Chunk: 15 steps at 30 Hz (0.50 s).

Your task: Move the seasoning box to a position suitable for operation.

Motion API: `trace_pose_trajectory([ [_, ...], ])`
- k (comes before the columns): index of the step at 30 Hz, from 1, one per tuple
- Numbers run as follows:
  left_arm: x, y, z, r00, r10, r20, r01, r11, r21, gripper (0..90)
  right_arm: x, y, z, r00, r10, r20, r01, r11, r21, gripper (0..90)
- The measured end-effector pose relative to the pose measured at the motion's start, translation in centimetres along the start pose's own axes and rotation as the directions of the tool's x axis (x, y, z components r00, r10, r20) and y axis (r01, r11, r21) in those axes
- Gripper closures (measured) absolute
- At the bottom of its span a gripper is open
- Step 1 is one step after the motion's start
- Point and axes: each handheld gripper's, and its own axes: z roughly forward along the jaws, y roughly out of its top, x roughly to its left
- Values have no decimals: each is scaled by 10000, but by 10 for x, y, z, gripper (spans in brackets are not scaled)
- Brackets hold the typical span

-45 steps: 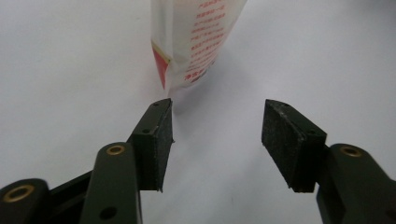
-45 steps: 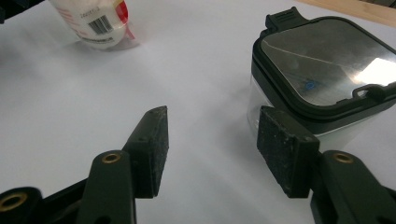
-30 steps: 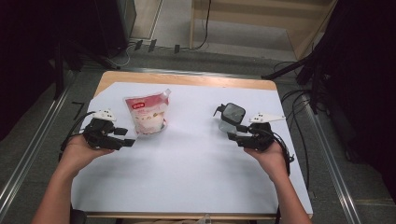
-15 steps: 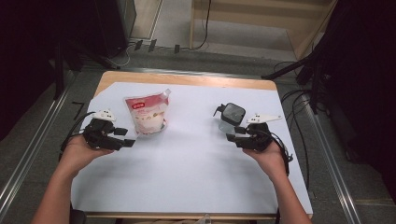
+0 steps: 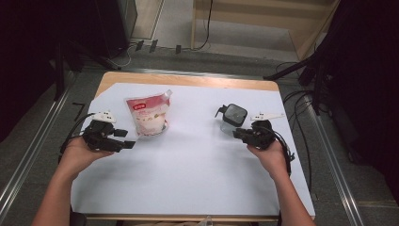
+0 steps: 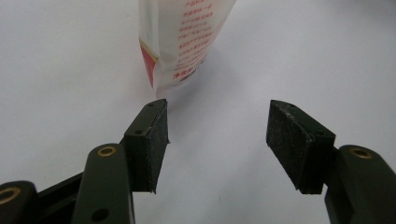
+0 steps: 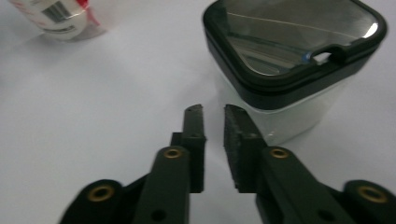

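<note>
Table (image 5: 188,197): wooden top, covered almost wholly by a white sheet (image 5: 197,165); wood visible along the far edge.
Pouch (image 5: 148,117): white stand-up bag with red label, standing on the sheet in the left half, spout corner at its upper right; in the left gripper view its lower end (image 6: 187,42) rising just beyond the left jaw.
Container (image 5: 233,117): clear square box with dark lid, standing on the sheet in the right half, well apart from the pouch; in the right gripper view (image 7: 294,70) close ahead and to the right of the jaw tips, lid glossy, not touched.
Left gripper (image 5: 123,140): held low over the sheet just left of the pouch; jaws spread wide (image 6: 217,135), bare sheet between the pads, nothing gripped.
Right gripper (image 5: 238,133): held just beside the container's near side; jaws having just been closing, now nearly together with a narrow gap (image 7: 214,140), nothing between them.
Hands: left hand (image 5: 77,153) and right hand (image 5: 268,153) wrapped around the gripper bodies, forearms entering from the near edge.
</note>
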Motion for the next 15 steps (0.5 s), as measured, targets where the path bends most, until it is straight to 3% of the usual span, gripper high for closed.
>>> trace_pose_trajectory([
  [2,0,-1,0,10000,-8,-29,8,10000,21,401,-5,1,2,9998,125,139,-124,9999,-16,900],
  [7,-1,-2,-1,10000,22,-40,-22,10000,33,401,-7,1,7,9999,70,125,-70,10000,32,900],
  [15,-2,-4,-1,9999,-10,-104,10,10000,32,401,-8,-1,19,9995,-116,286,100,9984,558,900],
])
